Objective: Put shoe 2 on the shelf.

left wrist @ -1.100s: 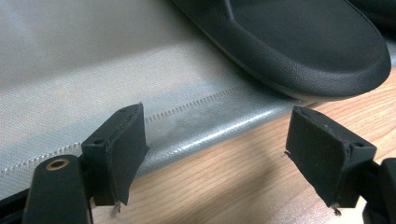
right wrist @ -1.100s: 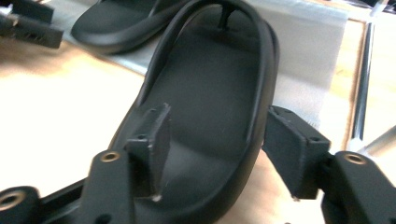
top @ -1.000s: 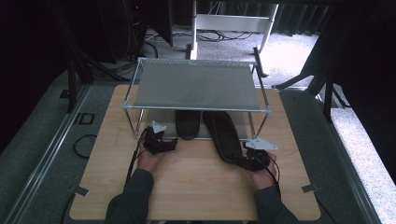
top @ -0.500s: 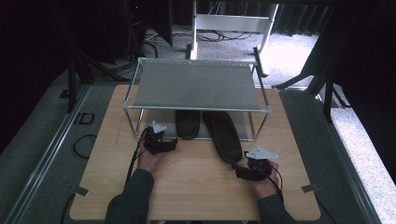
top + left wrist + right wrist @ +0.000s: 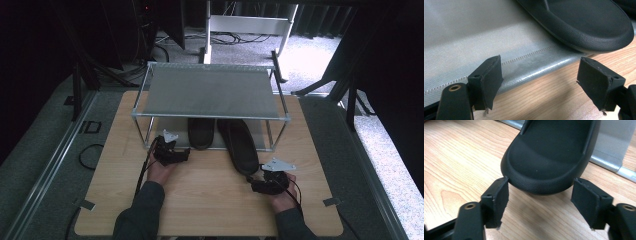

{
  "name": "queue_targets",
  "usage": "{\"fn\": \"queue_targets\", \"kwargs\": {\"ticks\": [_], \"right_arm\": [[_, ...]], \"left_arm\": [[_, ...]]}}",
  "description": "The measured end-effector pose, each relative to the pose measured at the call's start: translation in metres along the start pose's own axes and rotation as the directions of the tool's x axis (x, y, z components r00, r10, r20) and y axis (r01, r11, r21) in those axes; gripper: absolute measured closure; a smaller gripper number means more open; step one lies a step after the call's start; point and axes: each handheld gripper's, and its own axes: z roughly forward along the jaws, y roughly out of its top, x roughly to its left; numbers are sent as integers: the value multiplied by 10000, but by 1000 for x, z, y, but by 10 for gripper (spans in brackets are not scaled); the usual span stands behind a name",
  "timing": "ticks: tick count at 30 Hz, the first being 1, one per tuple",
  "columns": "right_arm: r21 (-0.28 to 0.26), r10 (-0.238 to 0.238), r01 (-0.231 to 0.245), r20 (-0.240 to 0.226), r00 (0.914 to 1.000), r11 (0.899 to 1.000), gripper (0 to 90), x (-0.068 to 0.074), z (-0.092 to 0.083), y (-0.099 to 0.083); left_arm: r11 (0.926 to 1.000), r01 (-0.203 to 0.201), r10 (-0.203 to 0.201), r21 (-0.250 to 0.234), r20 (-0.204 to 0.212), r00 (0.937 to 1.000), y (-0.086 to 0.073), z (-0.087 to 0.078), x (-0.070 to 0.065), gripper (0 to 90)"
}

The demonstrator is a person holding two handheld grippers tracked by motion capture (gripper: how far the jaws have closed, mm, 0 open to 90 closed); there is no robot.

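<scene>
Both tongs, left [image 5: 541,82] and right [image 5: 540,202], stand released by unbranded black slippers [image 5: 549,157], right just narrowing.

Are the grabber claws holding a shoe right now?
No. The right gripper stands open at the heel of the long slipper, not pinching it. The left gripper is open too.

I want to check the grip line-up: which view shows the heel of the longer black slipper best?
The right gripper view: the longer slipper's heel sits large between the open right gripper. The high view shows that slipper small, sticking out from the rack. The left gripper view shows a black slipper's end only.
</scene>
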Motion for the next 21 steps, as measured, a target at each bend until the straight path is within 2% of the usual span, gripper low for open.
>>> {"fn": "queue_targets", "kwargs": {"ticks": [6,11,17,21], "right_arm": [[-12,-41,42,160,9999,10000,324,2,6,5],[37,-149,148,388,9991,9999,329,4,17,14],[-15,-481,483,672,9966,9988,331,12,27,21],[-60,-445,451,814,9957,9990,330,14,34,25]], "left_arm": [[10000,-6,6,3,-5,10000,0,0,0,209],[10000,6,-6,0,10,10000,0,0,0,209],[10000,19,-19,-12,18,10000,0,0,0,209],[10000,29,-29,-11,25,10000,0,0,0,209]]}}
